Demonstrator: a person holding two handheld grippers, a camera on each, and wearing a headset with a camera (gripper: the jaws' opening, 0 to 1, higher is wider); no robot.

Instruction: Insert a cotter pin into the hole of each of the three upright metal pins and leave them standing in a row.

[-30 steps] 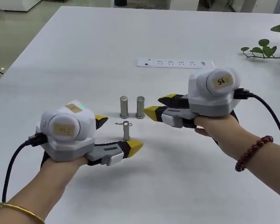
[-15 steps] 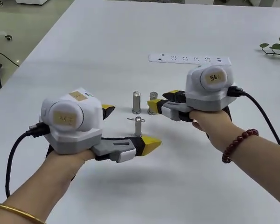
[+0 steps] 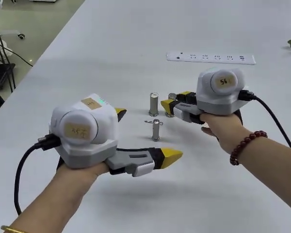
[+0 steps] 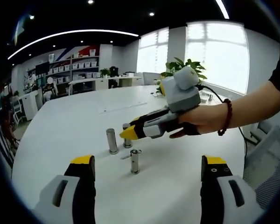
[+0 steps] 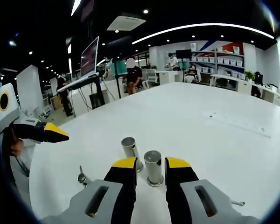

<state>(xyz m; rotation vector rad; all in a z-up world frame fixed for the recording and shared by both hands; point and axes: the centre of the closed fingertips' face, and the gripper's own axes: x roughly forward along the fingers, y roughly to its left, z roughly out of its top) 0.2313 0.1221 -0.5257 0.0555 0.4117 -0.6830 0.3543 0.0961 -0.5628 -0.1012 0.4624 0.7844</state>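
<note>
head view half-hides the pin (image 3: 171, 96) at the right gripper (image 3: 169, 107), grip unclear; left gripper (image 3: 149, 134) apart.

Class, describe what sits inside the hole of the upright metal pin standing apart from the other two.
A thin metal cotter pin pokes from the silver cylindrical pin; its stretch inside the hole is hidden.

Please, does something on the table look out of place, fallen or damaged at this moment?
Nothing is fallen or damaged. Only the metal pin with the cotter pin stands apart, nearer the person, out of line with the left bare pin and the right bare pin, which sits between the jaws of the right claw.
</note>
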